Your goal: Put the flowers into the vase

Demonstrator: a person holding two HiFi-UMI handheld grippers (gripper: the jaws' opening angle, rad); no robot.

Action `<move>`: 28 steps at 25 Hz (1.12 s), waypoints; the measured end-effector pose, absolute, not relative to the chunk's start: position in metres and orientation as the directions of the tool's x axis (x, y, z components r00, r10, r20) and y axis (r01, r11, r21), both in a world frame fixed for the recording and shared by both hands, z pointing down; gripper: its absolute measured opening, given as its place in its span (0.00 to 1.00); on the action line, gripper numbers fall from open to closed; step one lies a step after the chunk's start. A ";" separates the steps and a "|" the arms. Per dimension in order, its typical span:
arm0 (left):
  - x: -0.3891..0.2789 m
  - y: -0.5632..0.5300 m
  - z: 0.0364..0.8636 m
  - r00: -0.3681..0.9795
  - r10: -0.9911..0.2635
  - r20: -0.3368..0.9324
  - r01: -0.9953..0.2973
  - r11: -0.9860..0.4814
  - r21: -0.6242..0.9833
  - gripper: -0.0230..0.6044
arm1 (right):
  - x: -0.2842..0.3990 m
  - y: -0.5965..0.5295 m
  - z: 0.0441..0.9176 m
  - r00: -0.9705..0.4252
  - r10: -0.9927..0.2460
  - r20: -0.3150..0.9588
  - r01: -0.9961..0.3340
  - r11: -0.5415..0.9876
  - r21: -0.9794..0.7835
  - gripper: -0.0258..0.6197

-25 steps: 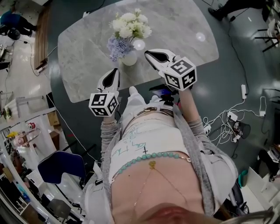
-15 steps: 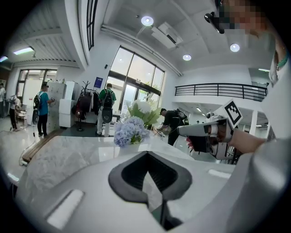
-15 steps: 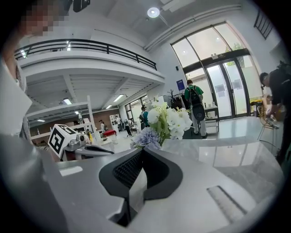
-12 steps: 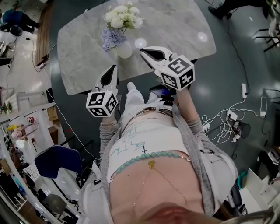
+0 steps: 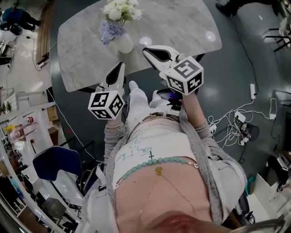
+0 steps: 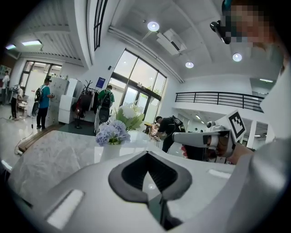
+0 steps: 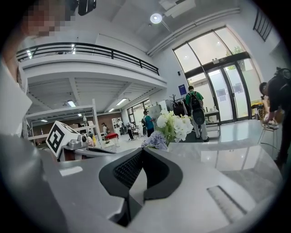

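A round white vase (image 5: 124, 44) stands on the marble table (image 5: 182, 22) and holds white flowers (image 5: 119, 8) and a purple bunch (image 5: 109, 29). My left gripper (image 5: 120, 67) hangs over the table's near edge, just short of the vase, jaws shut and nothing in them. My right gripper (image 5: 148, 50) is to the right of the vase, also shut and empty. In the left gripper view the flowers (image 6: 116, 127) rise beyond the left gripper (image 6: 148, 157), with the right gripper (image 6: 200, 139) at the side. The right gripper view shows the same flowers (image 7: 173, 127) past the right gripper (image 7: 142, 152).
Below the table's near edge is dark floor, where the person stands. A blue chair (image 5: 54, 164) stands at the lower left. White cables and a power strip (image 5: 232, 129) lie on the floor at the right. People stand far off in the hall (image 6: 105, 100).
The table and vase have slid up and left in the head view, so both grippers are farther back from the vase. Both stay shut and empty.
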State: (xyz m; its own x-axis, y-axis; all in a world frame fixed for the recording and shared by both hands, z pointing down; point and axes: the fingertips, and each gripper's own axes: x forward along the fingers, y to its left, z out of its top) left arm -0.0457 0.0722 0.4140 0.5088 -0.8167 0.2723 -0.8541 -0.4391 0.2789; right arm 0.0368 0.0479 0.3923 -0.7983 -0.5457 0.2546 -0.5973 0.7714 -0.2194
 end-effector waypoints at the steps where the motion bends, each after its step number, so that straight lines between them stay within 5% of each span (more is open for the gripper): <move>1: -0.044 0.073 0.413 0.508 -0.818 0.271 -0.855 -0.440 0.275 0.04 | 0.036 0.050 0.391 -0.801 -0.543 0.252 -0.594 0.774 -0.218 0.08; 28: -0.050 0.059 0.401 0.507 -0.824 0.251 -0.854 -0.442 0.273 0.04 | 0.010 0.044 0.390 -0.822 -0.504 0.267 -0.559 0.803 -0.207 0.08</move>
State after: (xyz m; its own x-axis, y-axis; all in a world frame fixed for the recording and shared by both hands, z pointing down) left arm -0.0495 0.0589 0.4005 0.5073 -0.8243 0.2512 -0.8542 -0.4424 0.2733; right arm 0.0103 0.0445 0.3902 -0.8218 -0.5035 0.2668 -0.5592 0.8027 -0.2074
